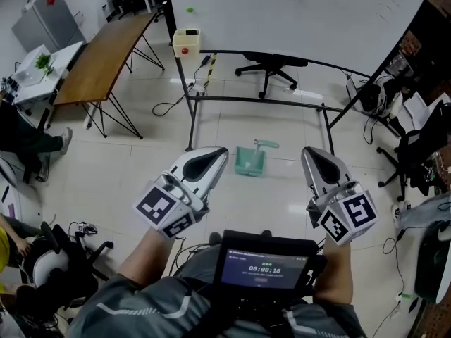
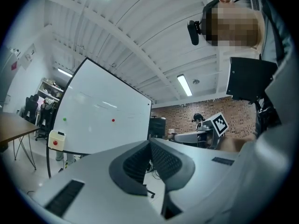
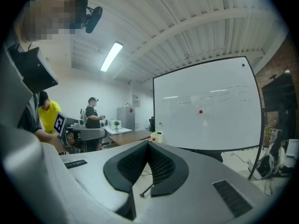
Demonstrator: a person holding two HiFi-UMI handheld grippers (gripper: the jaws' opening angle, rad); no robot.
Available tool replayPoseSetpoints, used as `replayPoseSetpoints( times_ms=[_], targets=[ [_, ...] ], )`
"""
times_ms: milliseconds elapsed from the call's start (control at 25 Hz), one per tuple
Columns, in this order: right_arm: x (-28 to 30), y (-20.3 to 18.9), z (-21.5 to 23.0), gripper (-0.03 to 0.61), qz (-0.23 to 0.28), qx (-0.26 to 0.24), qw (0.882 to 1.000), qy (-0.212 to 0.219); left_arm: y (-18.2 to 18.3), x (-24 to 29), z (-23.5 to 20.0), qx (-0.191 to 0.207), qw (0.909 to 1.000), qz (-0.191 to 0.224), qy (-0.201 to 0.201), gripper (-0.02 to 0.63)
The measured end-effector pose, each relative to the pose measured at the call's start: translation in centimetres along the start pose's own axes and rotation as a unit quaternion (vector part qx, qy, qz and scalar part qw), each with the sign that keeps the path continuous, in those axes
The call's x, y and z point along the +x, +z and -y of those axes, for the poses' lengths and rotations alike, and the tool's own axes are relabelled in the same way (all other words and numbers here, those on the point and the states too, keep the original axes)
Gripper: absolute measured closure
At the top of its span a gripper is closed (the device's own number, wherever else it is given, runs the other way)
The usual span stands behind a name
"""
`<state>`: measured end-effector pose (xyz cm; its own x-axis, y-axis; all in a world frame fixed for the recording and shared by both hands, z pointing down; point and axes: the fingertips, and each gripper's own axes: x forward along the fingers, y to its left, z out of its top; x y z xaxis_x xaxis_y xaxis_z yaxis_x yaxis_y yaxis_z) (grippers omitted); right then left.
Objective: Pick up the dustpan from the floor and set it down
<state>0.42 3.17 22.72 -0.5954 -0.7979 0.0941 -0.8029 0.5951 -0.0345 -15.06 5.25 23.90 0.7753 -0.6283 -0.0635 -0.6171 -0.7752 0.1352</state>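
Dustpan (image 1: 249, 162) is seen flat on floor (image 1: 141, 167), just far of and between left gripper (image 1: 220, 153) and right gripper (image 1: 310, 153). Fingers of both are pressed together, nothing held. Light, stiff plastic is judged; handle (image 1: 266, 145) is best pinched.

Whiteboard (image 1: 282, 13) on stand; wooden table (image 1: 106, 55) left; office chair (image 1: 271, 67) beneath board.

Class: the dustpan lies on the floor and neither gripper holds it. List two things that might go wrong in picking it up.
First, the left gripper and right gripper are both shut; unless one opens first, it may just shove the dustpan away. Second, the whiteboard stand has low bars just behind the dustpan, so a reach too far may knock them.
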Motion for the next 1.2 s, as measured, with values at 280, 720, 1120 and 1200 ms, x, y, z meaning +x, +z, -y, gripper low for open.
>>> replayPoseSetpoints(
  times_ms=[280, 720, 1120, 1200],
  targets=[
    [-4.2, 1.1, 0.4, 0.565, 0.006, -0.009, 1.000, 0.011, 0.8, 1.4, 4.1, 0.005, 1.0000, 0.002, 0.007, 0.583],
    [-6.7, 1.3, 1.9, 0.565, 0.010, -0.005, 0.999, 0.039, 0.9, 4.3, 7.4, 0.006, 0.9999, 0.001, 0.016, 0.583],
    [-8.6, 1.6, 3.1, 0.565, 0.014, -0.007, 0.999, 0.047, 0.4, 5.3, 9.4, 0.003, 0.9997, 0.001, 0.025, 0.583],
    [-8.8, 1.5, 3.2, 0.565, 0.012, -0.008, 0.999, 0.048, 0.4, 5.5, 9.6, 0.004, 0.9997, 0.002, 0.025, 0.583]
  ],
)
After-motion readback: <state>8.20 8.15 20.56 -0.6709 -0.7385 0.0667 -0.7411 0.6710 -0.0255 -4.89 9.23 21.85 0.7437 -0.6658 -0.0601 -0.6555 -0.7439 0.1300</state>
